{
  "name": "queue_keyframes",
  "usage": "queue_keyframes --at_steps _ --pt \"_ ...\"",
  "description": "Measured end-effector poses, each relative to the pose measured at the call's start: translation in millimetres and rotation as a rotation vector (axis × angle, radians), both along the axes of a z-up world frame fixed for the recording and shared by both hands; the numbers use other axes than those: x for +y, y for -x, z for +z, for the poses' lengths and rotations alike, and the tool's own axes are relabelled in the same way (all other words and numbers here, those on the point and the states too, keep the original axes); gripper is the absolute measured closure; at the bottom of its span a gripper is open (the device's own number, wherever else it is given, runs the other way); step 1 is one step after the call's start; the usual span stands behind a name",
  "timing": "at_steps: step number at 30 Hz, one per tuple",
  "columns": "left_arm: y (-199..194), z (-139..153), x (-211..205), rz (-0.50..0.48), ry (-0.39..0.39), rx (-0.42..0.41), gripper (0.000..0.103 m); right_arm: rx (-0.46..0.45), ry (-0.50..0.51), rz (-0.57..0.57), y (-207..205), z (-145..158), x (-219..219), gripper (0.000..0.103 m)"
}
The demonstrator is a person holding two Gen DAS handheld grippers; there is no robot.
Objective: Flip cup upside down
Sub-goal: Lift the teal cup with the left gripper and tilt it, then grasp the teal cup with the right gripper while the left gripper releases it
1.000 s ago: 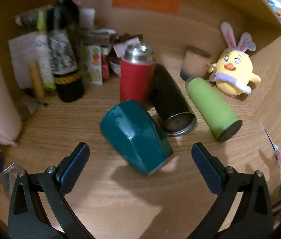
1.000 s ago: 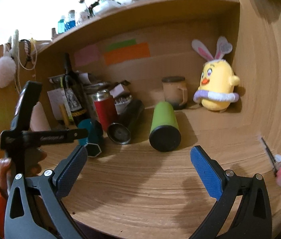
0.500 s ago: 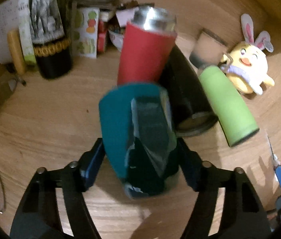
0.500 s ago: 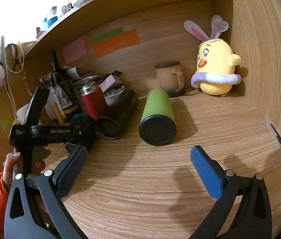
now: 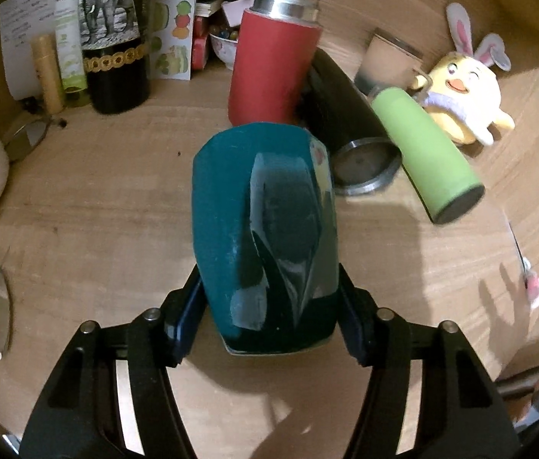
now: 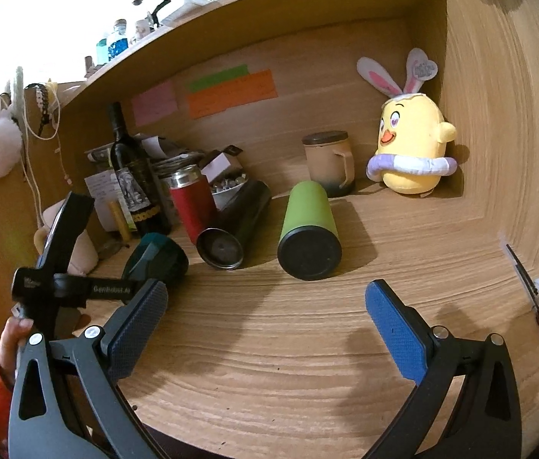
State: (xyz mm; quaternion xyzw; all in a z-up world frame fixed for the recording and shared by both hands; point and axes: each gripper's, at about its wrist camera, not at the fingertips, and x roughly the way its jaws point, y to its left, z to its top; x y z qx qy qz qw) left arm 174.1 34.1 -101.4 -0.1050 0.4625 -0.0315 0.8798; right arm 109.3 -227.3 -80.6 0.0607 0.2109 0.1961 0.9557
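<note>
Left gripper (image 5: 269, 321) jaws clamp the teal cup (image 5: 265, 229); right gripper (image 6: 265, 313) gapes wide, holding nothing.

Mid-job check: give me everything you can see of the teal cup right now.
The teal cup is glossy and faceted, with flat panels catching reflections; it looks like glazed ceramic or coated metal. It lies on its side between the pads of the left hand-held gripper, which press on opposite sides near one end. Its far end points toward the red tumbler. Its opening isn't visible.
</note>
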Motion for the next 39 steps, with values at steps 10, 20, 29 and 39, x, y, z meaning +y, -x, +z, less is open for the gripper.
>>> queue_keyframes --at_steps 10,20,29,39 --pt "49 -2 -29 -0.043 -0.023 -0.039 0.043 -0.010 0.026 0.005 20 0 6 0.000" --pt "84 -2 -46 -0.137 0.040 -0.073 0.042 -0.008 0.035 0.003 32 2 5 0.000" --pt "132 24 -5 -0.059 -0.099 -0.264 0.041 0.042 0.058 0.101 25 -14 44 0.000" --pt "105 26 29 -0.029 -0.098 -0.314 0.071 0.136 0.131 0.226 17 -50 128 0.000"
